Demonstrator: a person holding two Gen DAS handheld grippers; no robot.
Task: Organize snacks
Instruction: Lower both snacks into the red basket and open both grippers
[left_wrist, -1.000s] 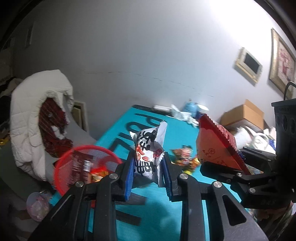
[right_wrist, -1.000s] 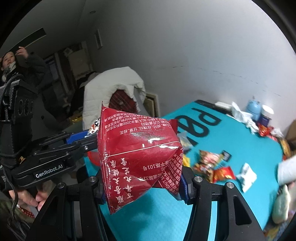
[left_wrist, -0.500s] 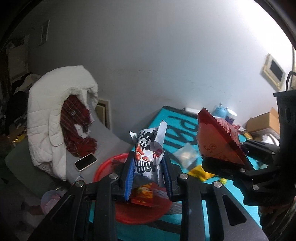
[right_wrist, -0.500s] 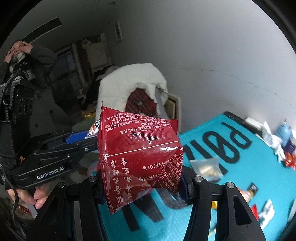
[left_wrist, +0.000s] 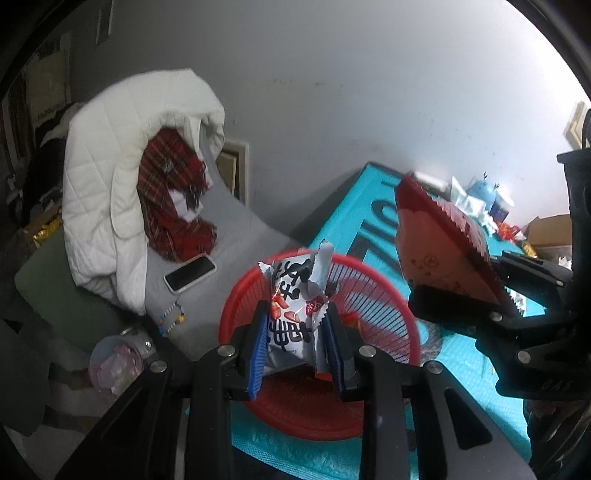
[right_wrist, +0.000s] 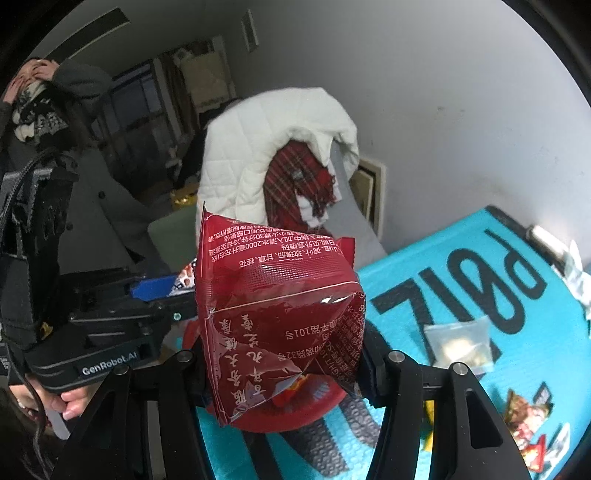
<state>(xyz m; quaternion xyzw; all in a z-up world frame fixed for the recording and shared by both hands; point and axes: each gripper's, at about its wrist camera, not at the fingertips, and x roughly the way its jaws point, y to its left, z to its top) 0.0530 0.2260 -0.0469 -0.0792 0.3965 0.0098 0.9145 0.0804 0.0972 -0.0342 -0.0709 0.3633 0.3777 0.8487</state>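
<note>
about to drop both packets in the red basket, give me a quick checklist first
1. Left gripper clamped on the white snack packet: ok.
2. Right gripper clamped on the red packet: ok.
3. White packet over the red basket: ok.
4. Red packet over the basket: cannot tell, the packet hides most of it.
5. Room left in the basket: ok, few snacks inside.
6. Phone clear of the basket: ok.

white snack packet (left_wrist: 295, 314) pinched, red basket (left_wrist: 373, 291) beneath
</note>
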